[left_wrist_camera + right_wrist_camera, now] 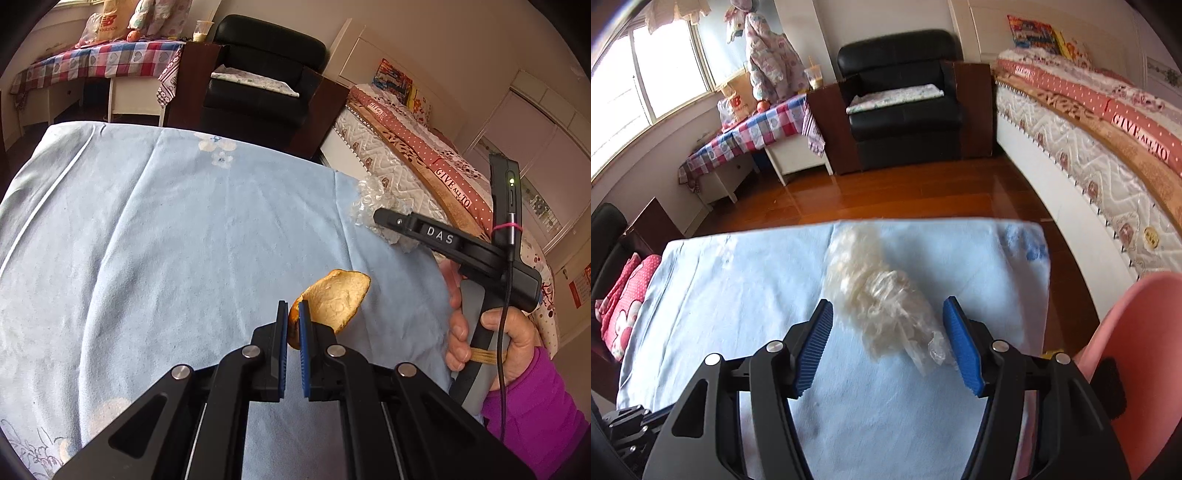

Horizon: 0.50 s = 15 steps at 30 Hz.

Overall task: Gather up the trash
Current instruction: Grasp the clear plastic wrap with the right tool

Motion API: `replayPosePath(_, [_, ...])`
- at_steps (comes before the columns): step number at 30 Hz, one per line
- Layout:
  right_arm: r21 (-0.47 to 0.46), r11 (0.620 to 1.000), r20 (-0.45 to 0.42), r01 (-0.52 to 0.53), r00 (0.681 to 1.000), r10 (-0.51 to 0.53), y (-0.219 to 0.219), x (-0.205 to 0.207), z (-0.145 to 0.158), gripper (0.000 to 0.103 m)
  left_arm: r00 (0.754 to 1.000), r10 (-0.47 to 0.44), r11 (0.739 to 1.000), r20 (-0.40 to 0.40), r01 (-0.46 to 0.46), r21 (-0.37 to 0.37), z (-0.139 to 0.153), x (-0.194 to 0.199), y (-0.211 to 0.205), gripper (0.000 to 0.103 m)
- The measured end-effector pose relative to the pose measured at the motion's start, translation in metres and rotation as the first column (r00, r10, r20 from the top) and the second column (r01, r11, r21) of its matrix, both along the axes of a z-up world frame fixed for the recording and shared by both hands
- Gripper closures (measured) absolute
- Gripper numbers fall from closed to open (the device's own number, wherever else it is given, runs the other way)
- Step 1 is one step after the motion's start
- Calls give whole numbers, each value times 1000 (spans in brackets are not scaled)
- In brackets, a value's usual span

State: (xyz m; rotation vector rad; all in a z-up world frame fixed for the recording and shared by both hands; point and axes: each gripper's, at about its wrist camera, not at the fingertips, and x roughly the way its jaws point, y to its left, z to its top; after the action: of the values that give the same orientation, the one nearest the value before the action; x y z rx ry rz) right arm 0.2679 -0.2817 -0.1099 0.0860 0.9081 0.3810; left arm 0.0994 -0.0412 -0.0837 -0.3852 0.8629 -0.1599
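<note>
Crumpled clear plastic wrap lies between the right gripper's parted jaws; closing comes next. Left gripper clamps the curled orange-brown fruit peel.

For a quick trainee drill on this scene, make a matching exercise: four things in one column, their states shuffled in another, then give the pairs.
Things:
1. fruit peel
2. crumpled plastic wrap
3. left gripper
4. right gripper

States:
A. open around something
B. lying on the blue cloth
C. pinched and lifted off the cloth
D. shut on something

Pairs: 1-C, 2-B, 3-D, 4-A
</note>
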Motion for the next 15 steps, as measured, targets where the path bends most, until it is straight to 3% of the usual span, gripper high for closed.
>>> replayPosePath(1, [-12, 1000, -9, 1, 1000, -1, 1, -2, -2, 57, 1000, 2, 1000, 3, -2, 3, 1, -1, 0, 98])
replayPosePath(4, [-4, 1000, -8, 4, 1000, -4, -1, -13, -2, 63, 1000, 10, 1000, 16, -10, 9, 5, -4, 1, 98])
replayPosePath(15, [84, 996, 0, 8, 1000, -8, -12, -88, 21, 65, 998, 15, 999, 60, -18, 51, 28, -25, -8, 98])
